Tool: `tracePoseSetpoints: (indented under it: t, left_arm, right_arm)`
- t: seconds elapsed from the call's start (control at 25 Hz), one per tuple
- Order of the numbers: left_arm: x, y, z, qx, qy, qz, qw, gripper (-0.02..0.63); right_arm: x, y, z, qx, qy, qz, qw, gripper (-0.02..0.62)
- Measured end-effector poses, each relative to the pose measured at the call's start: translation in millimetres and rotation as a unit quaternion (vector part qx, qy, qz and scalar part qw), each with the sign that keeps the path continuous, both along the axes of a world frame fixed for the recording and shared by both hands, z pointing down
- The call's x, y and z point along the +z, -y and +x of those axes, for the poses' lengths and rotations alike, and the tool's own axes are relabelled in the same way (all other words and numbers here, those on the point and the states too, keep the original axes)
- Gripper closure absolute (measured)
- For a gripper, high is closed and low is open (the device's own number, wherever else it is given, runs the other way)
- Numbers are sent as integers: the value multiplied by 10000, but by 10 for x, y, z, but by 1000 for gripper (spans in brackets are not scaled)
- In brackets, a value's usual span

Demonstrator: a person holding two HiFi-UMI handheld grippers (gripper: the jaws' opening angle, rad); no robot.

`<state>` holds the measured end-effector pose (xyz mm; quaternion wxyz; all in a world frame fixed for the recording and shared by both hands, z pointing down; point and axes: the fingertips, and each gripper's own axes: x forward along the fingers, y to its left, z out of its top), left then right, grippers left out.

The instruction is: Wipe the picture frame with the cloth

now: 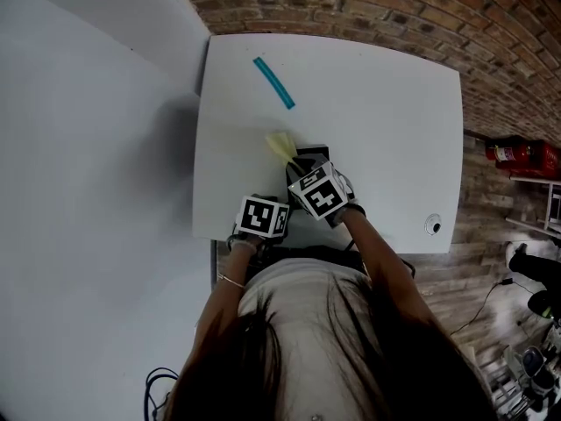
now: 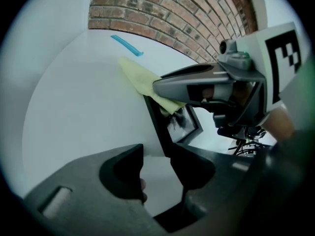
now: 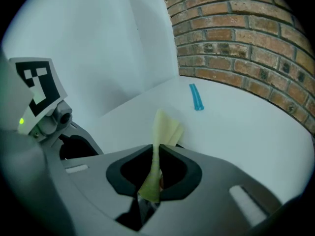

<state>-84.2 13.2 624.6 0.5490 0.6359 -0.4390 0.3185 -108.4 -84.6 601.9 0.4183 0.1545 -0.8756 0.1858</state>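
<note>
Two in reach: right gripper (image 3: 156, 154) pinches cloth (image 3: 165, 127) on picture frame's (image 2: 184, 124) far end; left gripper (image 2: 156, 156), jaws spread, by its near corner.

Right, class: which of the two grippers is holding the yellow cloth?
The right gripper: its jaws pinch the yellow cloth, while the left gripper has no cloth between its jaws.

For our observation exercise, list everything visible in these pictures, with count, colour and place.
table: one, white, centre
picture frame: one, black, table's near edge
cloth: one, pale yellow, at frame's top
strip: one, teal, table's far side
small round item: one, pale, table's near right corner
brick wall: one, reddish-brown, behind table
left gripper: one, grey, jaws apart by frame's lower corner
right gripper: one, grey, shut on cloth
</note>
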Motion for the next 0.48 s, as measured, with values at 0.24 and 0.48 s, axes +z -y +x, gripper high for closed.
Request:
tracePoseSetpoints:
  t: [0.24, 0.48]
  left_arm:
    - [-6, -3, 3, 27, -7, -5, 10000, 430]
    - [-5, -9, 1, 61, -37, -8, 10000, 431]
  right_arm:
    - [9, 98, 91, 166, -61, 102, 9998, 554]
    - [19, 137, 179, 364, -166, 85, 9992, 554]
